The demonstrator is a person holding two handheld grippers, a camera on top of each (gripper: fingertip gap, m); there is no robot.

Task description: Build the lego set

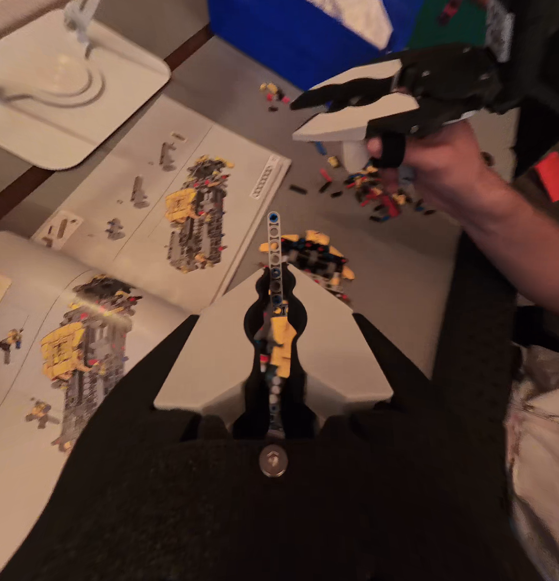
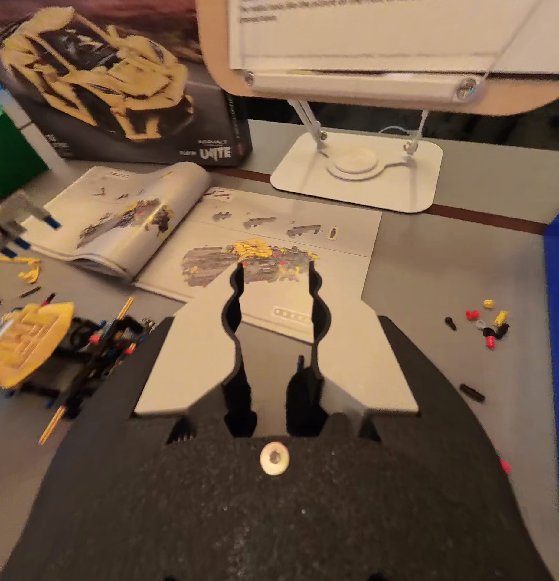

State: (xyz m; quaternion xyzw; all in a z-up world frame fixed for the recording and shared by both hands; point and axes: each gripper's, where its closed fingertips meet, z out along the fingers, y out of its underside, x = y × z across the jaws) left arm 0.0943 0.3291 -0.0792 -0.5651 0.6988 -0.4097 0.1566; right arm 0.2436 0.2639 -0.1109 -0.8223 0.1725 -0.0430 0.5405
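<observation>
The left gripper is clamped on a grey beam, which runs up between its fingers and sticks out past the tips, above the yellow model on the table. The right gripper hangs spread and empty over the manual. Loose pieces lie to its right, the model to its left.

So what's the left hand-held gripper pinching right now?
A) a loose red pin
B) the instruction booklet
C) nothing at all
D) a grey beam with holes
D: the left hand-held gripper is closed on a grey beam with holes that sticks out past its fingertips, above the table.
</observation>
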